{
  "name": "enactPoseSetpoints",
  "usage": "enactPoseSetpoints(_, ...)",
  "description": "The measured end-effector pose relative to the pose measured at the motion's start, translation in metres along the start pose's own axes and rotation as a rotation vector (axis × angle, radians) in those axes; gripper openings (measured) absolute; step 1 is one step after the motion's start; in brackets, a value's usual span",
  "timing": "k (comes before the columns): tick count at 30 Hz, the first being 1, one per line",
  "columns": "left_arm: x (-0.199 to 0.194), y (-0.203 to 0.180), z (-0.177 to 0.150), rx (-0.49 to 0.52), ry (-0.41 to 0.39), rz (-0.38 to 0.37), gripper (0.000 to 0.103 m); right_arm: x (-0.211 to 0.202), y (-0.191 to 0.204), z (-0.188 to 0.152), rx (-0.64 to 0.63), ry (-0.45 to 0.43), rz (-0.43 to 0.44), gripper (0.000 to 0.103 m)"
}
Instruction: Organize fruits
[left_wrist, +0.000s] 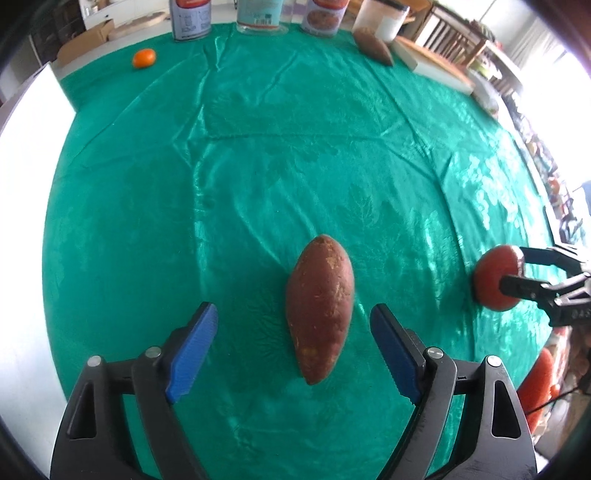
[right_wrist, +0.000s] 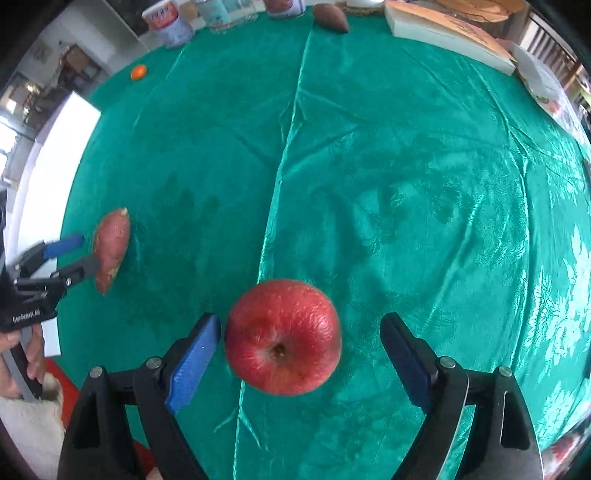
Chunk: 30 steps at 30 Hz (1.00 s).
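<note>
A reddish-brown sweet potato (left_wrist: 319, 308) lies on the green cloth between the blue pads of my left gripper (left_wrist: 293, 325), which stands open with a gap on both sides. The right wrist view shows the same sweet potato (right_wrist: 110, 249) at the left, with the left gripper (right_wrist: 83, 251) around it. A red apple (right_wrist: 282, 336) rests stem-dimple up between the pads of my right gripper (right_wrist: 301, 332); the jaws are open, the left pad close beside it, the right pad well clear. From the left wrist view the apple (left_wrist: 493, 280) and right gripper (left_wrist: 515, 269) sit at the right edge.
A small orange (left_wrist: 144, 58) lies far left and a second sweet potato (left_wrist: 373, 46) far back. Cans and jars (left_wrist: 190, 18) line the far edge, a white box (right_wrist: 448, 35) sits at the back right. A hand (right_wrist: 26, 354) holds the left gripper's handle.
</note>
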<state>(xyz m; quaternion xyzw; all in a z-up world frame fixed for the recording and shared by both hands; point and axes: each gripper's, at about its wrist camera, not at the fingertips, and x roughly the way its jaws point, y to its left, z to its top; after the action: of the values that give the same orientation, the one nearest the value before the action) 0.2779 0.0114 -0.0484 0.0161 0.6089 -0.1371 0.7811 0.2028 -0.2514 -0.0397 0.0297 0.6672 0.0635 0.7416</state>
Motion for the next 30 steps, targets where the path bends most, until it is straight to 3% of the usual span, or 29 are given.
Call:
enactPoseSetpoints(7,0.016,-0.021,0.006,0.071,0.069,0.089,0.077,0.016,0.009,0.002,-0.043,0.071,-0.085,0.087)
enactPoseSetpoints(8,0.019,-0.025,0.005,0.085,0.072,0.094,0.070,0.018,0.010,0.002,-0.050,0.072,-0.087,0.083)
enactPoseSetpoints(9,0.021,-0.027,0.005,0.088,0.070,0.091,0.053,0.019,0.013,0.002,-0.062,0.066,-0.078,0.067)
enactPoseSetpoints(10,0.022,-0.027,0.005,0.081,0.065,0.077,0.043,0.019,0.014,0.001,-0.070,0.064,-0.051,0.068)
enactPoseSetpoints(13,0.017,-0.024,0.001,0.039,0.015,0.073,0.041,0.018,0.021,-0.002,-0.100,0.035,-0.086,0.067)
enactPoseSetpoints(17,-0.012,-0.013,-0.015,-0.002,-0.045,-0.025,0.041,0.000,0.033,-0.017,-0.100,-0.006,-0.002,0.067)
enactPoseSetpoints(20,-0.059,0.007,-0.028,-0.043,-0.108,-0.126,0.041,-0.029,0.053,-0.016,-0.119,-0.057,0.074,0.067)
enactPoseSetpoints(22,-0.106,0.032,-0.037,-0.070,-0.166,-0.176,0.041,-0.055,0.081,-0.007,-0.149,-0.106,0.130,0.067)
enactPoseSetpoints(24,-0.147,0.060,-0.042,-0.092,-0.221,-0.173,0.041,-0.079,0.116,0.008,-0.196,-0.150,0.180,0.067)
enactPoseSetpoints(27,-0.205,0.122,-0.052,-0.157,-0.321,-0.080,0.041,-0.108,0.195,0.031,-0.299,-0.211,0.252,0.067)
enactPoseSetpoints(30,-0.230,0.191,-0.064,-0.262,-0.363,0.056,0.041,-0.119,0.289,0.049,-0.425,-0.257,0.320,0.067)
